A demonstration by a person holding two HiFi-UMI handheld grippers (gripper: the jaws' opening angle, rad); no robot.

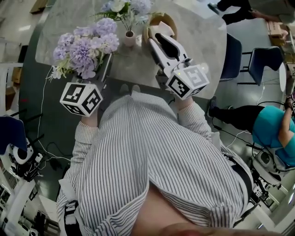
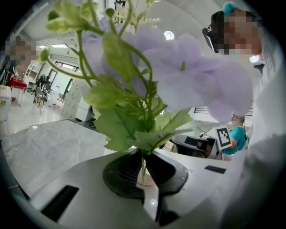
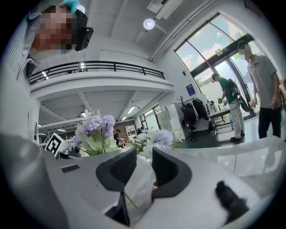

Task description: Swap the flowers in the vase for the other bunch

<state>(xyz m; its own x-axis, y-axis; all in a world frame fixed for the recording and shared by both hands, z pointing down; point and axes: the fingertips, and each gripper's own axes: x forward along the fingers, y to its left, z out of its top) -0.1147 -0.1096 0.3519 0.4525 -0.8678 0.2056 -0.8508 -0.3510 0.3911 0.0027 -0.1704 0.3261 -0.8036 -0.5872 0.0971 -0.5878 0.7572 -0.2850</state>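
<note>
A bunch of purple flowers (image 1: 85, 44) rises above the near left part of the table, with my left gripper (image 1: 102, 62) under it. In the left gripper view the jaws (image 2: 144, 167) are shut on its thin green stem (image 2: 143, 163), and leaves and purple blooms (image 2: 196, 76) fill the picture. A small pale vase (image 1: 129, 39) holds white and pale blue flowers (image 1: 120, 8). My right gripper (image 1: 153, 37) is just right of the vase. Its jaws (image 3: 144, 167) stand apart, and the vase (image 3: 154, 184) and its flowers (image 3: 158, 138) show through the gap, beyond the pads.
The grey marble table (image 1: 193, 41) carries a woven basket (image 1: 161, 20) behind the right gripper. Two blue chairs (image 1: 233, 55) (image 1: 265, 57) stand at the table's right side. A seated person in teal (image 1: 276, 124) is at my right. Other people stand by the windows (image 3: 259, 80).
</note>
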